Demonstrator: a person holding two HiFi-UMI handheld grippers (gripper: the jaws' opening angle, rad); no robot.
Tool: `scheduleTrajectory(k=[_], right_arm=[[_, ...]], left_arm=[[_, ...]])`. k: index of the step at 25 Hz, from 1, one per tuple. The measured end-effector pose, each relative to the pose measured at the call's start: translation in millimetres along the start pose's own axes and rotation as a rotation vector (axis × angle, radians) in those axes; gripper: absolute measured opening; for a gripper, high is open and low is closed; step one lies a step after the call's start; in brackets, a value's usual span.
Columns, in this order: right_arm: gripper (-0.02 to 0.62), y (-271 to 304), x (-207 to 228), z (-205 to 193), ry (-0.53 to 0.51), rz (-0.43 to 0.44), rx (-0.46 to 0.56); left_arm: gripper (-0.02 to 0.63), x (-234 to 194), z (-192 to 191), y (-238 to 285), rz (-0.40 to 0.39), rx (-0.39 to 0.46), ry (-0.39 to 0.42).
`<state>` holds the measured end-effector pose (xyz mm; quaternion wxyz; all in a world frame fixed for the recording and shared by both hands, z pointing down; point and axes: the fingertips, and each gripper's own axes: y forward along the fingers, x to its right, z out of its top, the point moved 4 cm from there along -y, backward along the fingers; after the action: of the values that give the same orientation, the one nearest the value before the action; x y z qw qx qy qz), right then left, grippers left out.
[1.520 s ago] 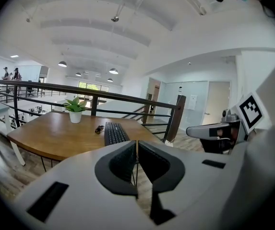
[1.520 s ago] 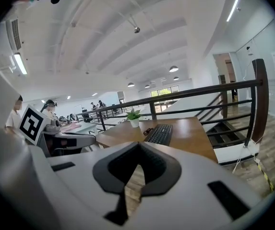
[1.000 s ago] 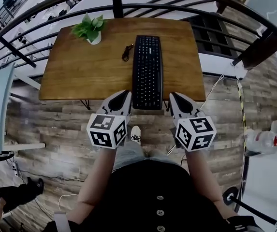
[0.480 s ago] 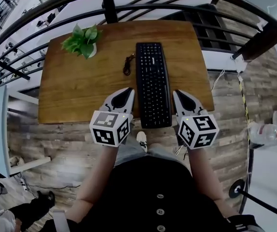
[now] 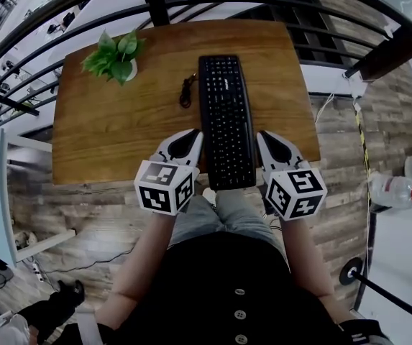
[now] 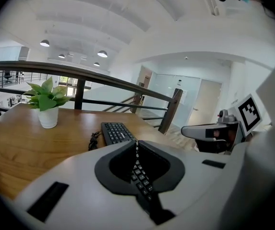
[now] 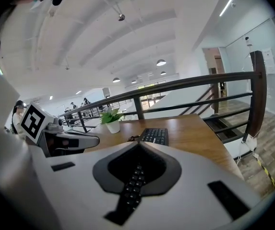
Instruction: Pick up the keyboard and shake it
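while both pairs of jaws sit pinched together and empty, the left gripper (image 5: 190, 136) flanks the keyboard (image 5: 225, 121) at its 8 o'clock, the right gripper (image 5: 264, 136) at 4 o'clock; it lies flat on the wooden table (image 5: 119, 139), potted plant (image 5: 112, 54) at 10 o'clock.

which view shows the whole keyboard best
The head view: the keyboard is seen from above in full, both ends visible on the wooden table. The left gripper view and right gripper view each catch only its far end, foreshortened, plus a few keys through the slit below their shut jaws.
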<state>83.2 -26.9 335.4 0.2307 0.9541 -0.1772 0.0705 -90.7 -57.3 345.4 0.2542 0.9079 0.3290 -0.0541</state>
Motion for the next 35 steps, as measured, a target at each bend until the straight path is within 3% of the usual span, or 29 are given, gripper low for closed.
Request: scheduleTrajectory(k=[23,29,35], right_arm=[[0.028,25,18,-20,0.018,0.118,-0.115],[0.028,30,21,-30,0.032,0.136,-0.146],[0.028,36,25,-39,0.052,0.139,-0.170]], left_arm=[[0.025,2,-42,10,0.034,-0.107,-0.151],[0.025,-1,-61,10,0.022,-0.151,-0.264],[0.026,-1,-83,9,0.011,-0.202,-0.309]])
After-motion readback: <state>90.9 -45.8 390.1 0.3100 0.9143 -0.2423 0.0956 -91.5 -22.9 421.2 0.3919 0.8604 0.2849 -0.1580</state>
